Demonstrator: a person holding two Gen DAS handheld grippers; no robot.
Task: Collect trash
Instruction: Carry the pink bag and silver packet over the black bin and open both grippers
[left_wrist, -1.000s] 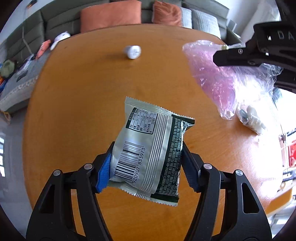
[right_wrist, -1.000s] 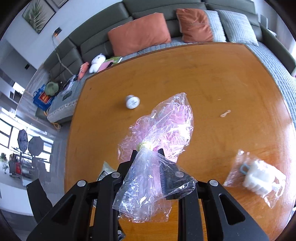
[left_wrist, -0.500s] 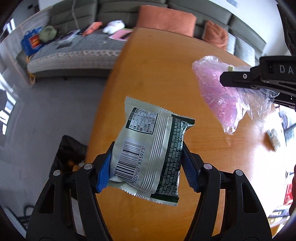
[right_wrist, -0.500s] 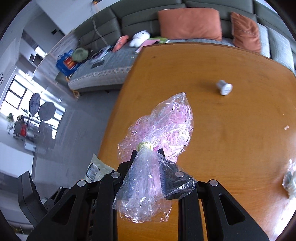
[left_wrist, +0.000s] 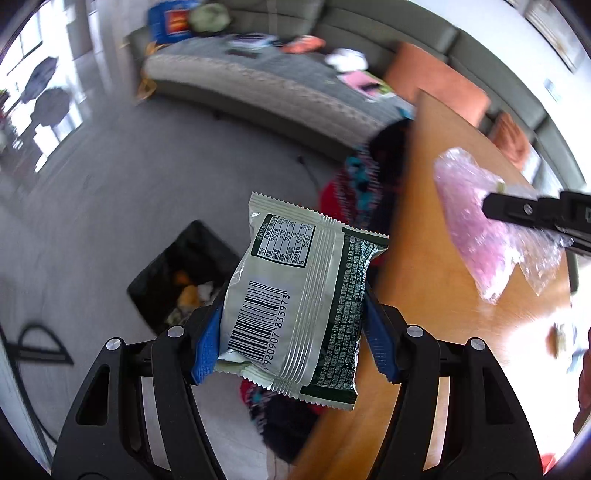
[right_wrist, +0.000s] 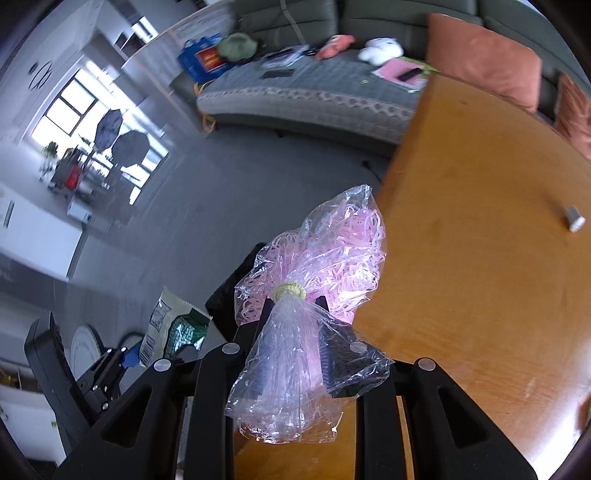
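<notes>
- Our left gripper (left_wrist: 291, 332) is clamped on a silver-and-dark-green foil snack packet with a barcode (left_wrist: 299, 295), its blue pads (left_wrist: 207, 343) pressing the packet's two sides. The packet hangs over the grey floor beside the edge of the orange-brown wooden table (left_wrist: 461, 295).
- Our right gripper (right_wrist: 291, 325) is pinched tight on the neck of a clear plastic bag stuffed with pink shredded strips (right_wrist: 325, 254), just below its yellow-green tie, over the table's edge.
- The black-lined trash bin (left_wrist: 177, 273) sits on the floor, partly hidden behind the packet. Letting go now, we judge the packet could land beside it rather than in it.
- The light, floppy bag could drift as it falls, or snag on our fingers.
- A small white cylinder (right_wrist: 574, 218) on the table is left to collect.
</notes>
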